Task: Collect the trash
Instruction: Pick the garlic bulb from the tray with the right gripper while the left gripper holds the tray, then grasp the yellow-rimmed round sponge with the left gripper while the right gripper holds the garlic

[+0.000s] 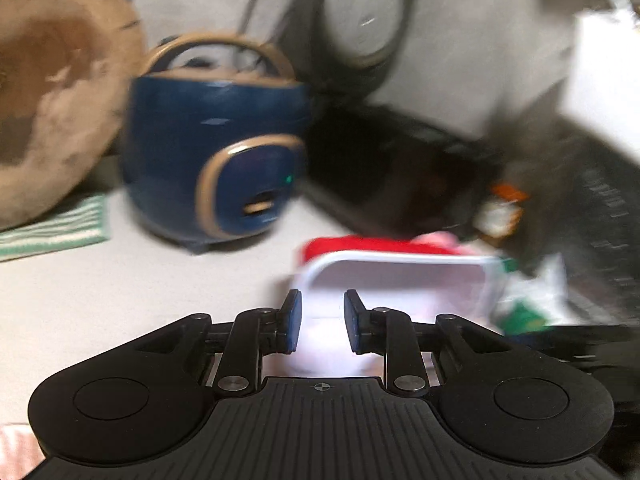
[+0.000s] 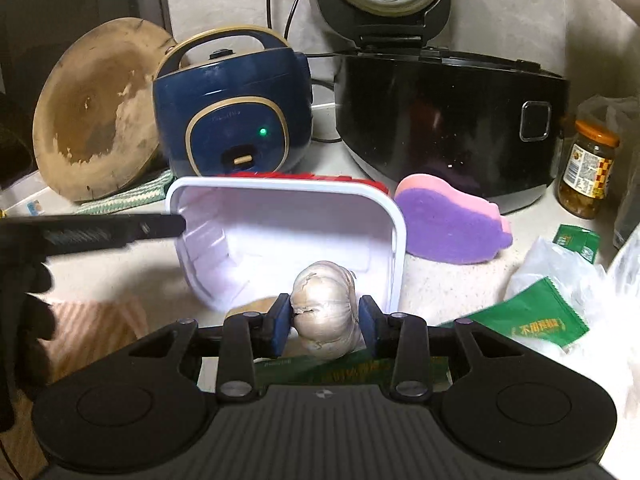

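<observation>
A white plastic tray (image 2: 288, 216) lies tipped on the counter with its hollow facing me; it also shows in the blurred left wrist view as the tray (image 1: 400, 280). My right gripper (image 2: 323, 322) is shut on a garlic bulb (image 2: 324, 308), held just in front of the tray's mouth. My left gripper (image 1: 322, 326) is open at the tray's left rim, with white plastic showing between its pads. One black finger (image 2: 160, 226) of it reaches the rim in the right wrist view. Green wrappers (image 2: 536, 320) and a white plastic bag (image 2: 560, 264) lie at the right.
Behind the tray stand a blue rice cooker (image 2: 236, 112), a black cooker (image 2: 448, 128) with its lid up, and a round wooden board (image 2: 96, 112). A pink and purple sponge (image 2: 452, 220), a jar (image 2: 588, 168), a red item (image 2: 304, 176) and a striped cloth (image 2: 132, 194) lie around.
</observation>
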A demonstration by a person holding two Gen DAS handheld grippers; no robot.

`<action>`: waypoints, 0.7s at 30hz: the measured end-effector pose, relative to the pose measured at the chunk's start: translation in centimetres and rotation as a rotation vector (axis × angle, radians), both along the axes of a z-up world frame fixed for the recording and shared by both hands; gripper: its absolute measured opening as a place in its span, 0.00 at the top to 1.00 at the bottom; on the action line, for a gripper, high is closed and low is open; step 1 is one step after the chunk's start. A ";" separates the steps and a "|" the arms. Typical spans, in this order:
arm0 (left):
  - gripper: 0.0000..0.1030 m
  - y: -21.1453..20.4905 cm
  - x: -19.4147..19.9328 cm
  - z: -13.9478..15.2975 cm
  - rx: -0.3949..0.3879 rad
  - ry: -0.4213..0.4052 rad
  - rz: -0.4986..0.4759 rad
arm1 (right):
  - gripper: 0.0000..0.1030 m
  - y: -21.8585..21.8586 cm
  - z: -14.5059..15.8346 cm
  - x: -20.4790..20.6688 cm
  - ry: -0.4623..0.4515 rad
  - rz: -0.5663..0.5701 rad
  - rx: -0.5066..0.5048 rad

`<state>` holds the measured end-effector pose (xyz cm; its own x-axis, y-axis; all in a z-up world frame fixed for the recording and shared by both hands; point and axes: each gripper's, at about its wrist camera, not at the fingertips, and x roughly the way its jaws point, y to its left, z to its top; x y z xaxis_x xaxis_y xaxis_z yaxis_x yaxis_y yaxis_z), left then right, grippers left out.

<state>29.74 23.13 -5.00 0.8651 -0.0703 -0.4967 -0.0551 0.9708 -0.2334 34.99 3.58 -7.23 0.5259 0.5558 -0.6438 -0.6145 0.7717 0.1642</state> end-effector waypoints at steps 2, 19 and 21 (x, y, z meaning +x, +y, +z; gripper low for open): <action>0.74 -1.1 -0.4 0.0 -0.004 -0.001 -0.091 | 0.65 -0.2 -0.1 -0.3 -0.001 -0.019 0.004; 0.72 -7.4 -3.3 -0.8 0.271 0.266 -0.661 | 0.65 -8.4 2.3 -4.7 -0.016 -0.260 0.047; 0.71 -7.0 -3.7 -1.1 0.317 0.307 -0.647 | 0.65 -9.1 2.2 -5.5 0.005 -0.255 0.058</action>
<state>26.09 16.16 -6.06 0.5213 -0.3284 -0.7877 0.5269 0.8499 -0.0056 29.44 -5.48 -5.07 0.6508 0.4412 -0.6179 -0.4000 0.8910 0.2148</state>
